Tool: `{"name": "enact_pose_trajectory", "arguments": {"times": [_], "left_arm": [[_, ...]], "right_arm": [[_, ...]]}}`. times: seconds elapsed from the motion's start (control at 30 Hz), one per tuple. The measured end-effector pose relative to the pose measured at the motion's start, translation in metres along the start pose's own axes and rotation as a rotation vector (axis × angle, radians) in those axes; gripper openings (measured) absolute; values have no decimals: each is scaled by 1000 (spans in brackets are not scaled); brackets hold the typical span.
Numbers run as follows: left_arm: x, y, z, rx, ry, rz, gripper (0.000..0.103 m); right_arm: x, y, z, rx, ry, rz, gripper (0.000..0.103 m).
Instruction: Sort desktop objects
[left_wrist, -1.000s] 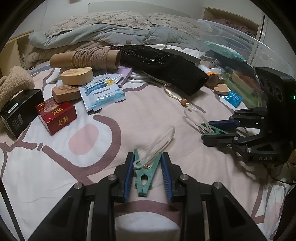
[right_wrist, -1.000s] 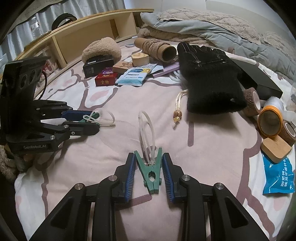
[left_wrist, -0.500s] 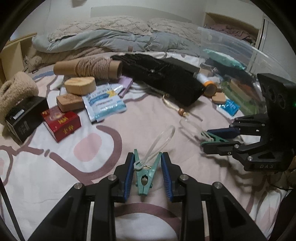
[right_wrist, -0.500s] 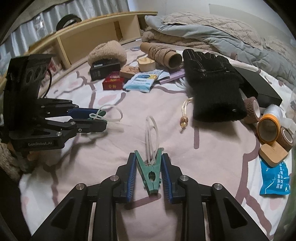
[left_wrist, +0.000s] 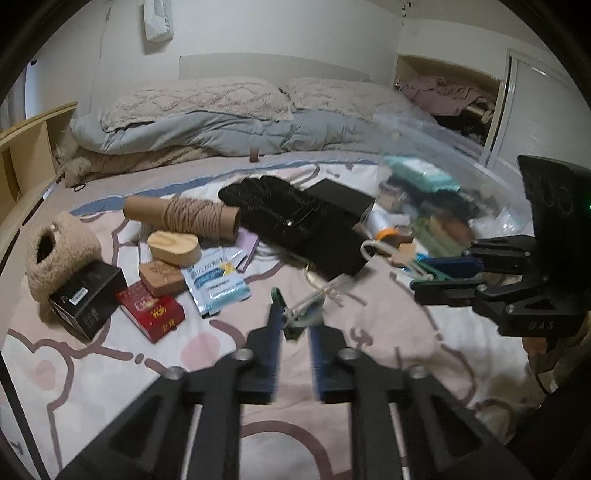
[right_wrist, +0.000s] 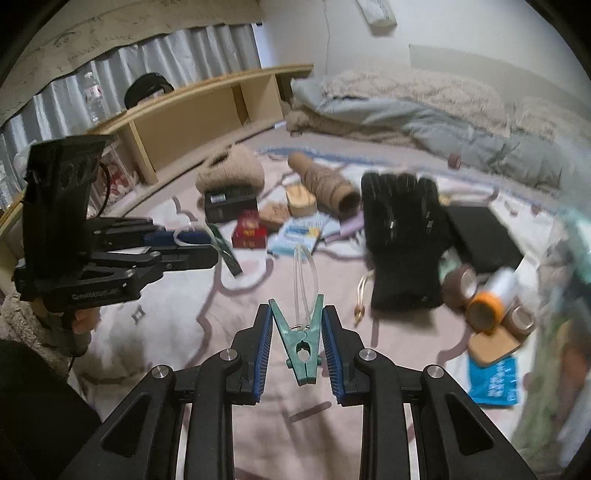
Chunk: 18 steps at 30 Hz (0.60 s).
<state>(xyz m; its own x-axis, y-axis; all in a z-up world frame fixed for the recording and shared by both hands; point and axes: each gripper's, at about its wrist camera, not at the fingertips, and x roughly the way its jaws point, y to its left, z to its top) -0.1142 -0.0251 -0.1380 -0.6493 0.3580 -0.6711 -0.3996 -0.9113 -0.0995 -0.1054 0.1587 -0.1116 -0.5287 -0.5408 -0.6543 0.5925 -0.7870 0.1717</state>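
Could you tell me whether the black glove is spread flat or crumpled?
Spread flat: the black glove lies on the bedspread with its fingers extended side by side.

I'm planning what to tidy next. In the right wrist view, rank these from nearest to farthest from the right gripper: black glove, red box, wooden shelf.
From the right gripper, which is shut on the green clip:
1. Black glove, ahead and to the right.
2. Red box, ahead and slightly left, a little beyond the glove's near edge.
3. Wooden shelf, far back on the left, past the bed's edge.
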Motion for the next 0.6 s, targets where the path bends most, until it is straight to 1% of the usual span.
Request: {"name": "enact_pose_trajectory", "arguments": {"times": [0.17, 0.33, 0.37, 0.4, 0.43, 0.47, 0.5, 0.6], "left_arm": [[-16, -5, 9, 1, -25, -10, 13], [-13, -4, 1, -2, 3, -1, 13], [-8, -2, -3, -9, 24, -9, 15], [-3, 0, -8, -21, 44, -18, 20], [0, 2, -12, -31, 58, -24, 35], [6, 4, -18, -45, 75, -30, 47], [12, 6, -23, -58, 89, -37, 48], [29, 8, -36, -82, 134, -42, 48]], "right_arm": [[-35, 15, 19, -39, -50, -40, 28], [-49, 23, 24, -49, -67, -60, 28], [-50, 24, 24, -46, -67, -63, 28], [-50, 24, 23, -41, -65, -63, 28], [-49, 24, 23, -36, -62, -61, 28], [-49, 25, 22, -35, -60, -61, 28], [-48, 25, 22, -36, -57, -61, 28], [-46, 25, 20, -33, -49, -62, 28]]}}
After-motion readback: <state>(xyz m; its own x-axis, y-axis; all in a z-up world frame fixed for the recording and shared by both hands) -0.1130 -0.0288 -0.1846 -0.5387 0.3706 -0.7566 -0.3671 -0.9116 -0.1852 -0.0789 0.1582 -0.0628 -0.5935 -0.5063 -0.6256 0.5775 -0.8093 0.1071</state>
